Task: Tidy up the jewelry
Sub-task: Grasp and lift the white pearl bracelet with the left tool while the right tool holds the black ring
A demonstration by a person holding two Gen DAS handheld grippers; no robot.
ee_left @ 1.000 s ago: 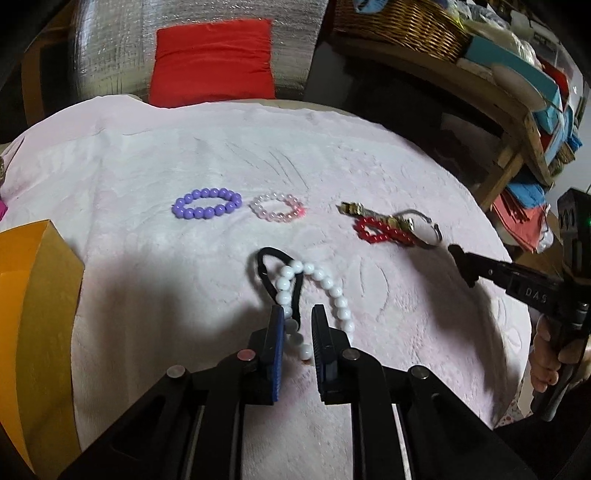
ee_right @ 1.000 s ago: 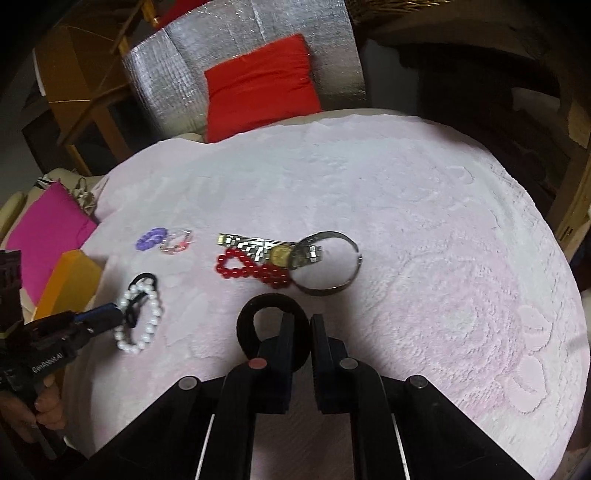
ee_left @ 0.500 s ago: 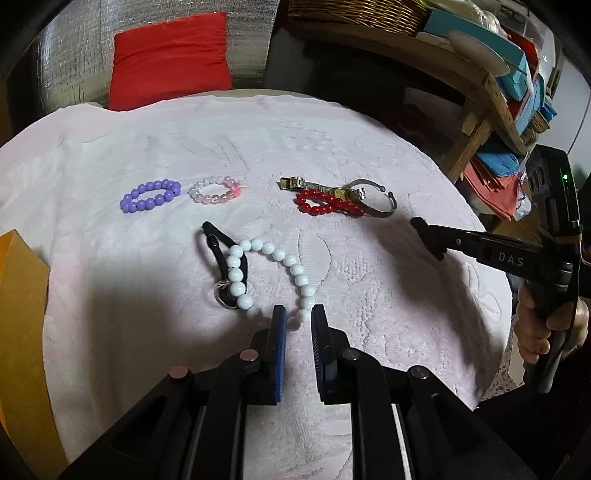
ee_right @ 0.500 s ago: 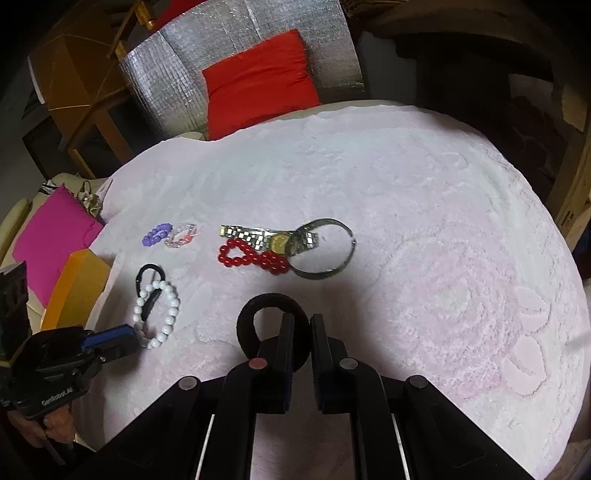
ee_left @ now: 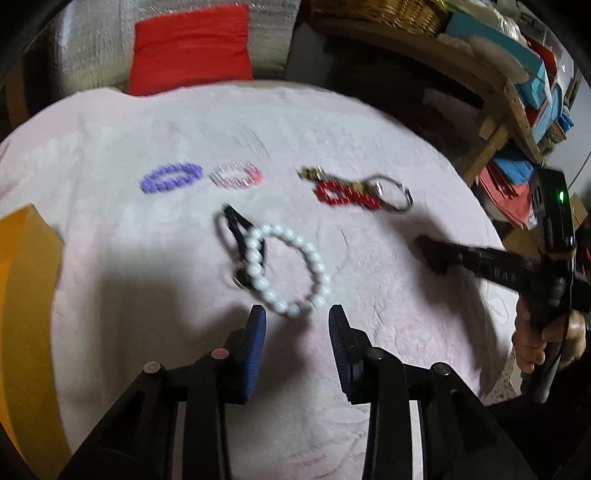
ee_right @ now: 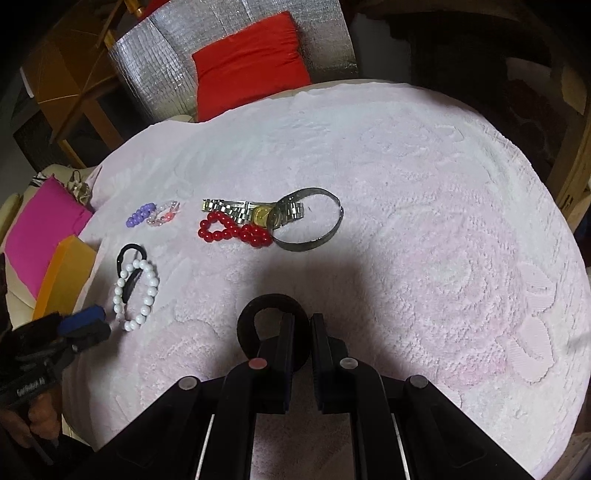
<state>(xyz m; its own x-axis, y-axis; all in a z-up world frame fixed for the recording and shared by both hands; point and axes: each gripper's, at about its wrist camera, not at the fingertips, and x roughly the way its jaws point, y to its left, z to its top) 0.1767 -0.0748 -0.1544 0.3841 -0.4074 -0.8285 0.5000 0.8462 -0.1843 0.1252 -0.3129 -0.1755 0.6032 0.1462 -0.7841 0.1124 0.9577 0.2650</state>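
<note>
A white bead bracelet (ee_left: 291, 271) lies on the pink cloth over a black hair tie (ee_left: 236, 230); both also show in the right wrist view, bracelet (ee_right: 146, 295) and tie (ee_right: 129, 258). My left gripper (ee_left: 297, 326) is open and empty, just short of the bracelet. My right gripper (ee_right: 299, 328) is shut on a black ring-shaped hair tie (ee_right: 255, 321). A purple bracelet (ee_left: 171, 176), a pink bracelet (ee_left: 236, 174), a red bead bracelet (ee_right: 232, 232), a metal watch (ee_right: 251, 212) and a silver bangle (ee_right: 314, 236) lie farther out.
An orange box (ee_left: 26, 314) stands at the left edge, with a magenta box (ee_right: 37, 229) behind it. A red cushion (ee_right: 251, 62) and silver padded panel stand past the cloth (ee_right: 424, 184). A wooden shelf with a basket (ee_left: 380, 14) is at the right.
My left gripper has opened and let go of the white bead bracelet, which now lies on the cloth. My right gripper has stayed shut on the black hair tie.
</note>
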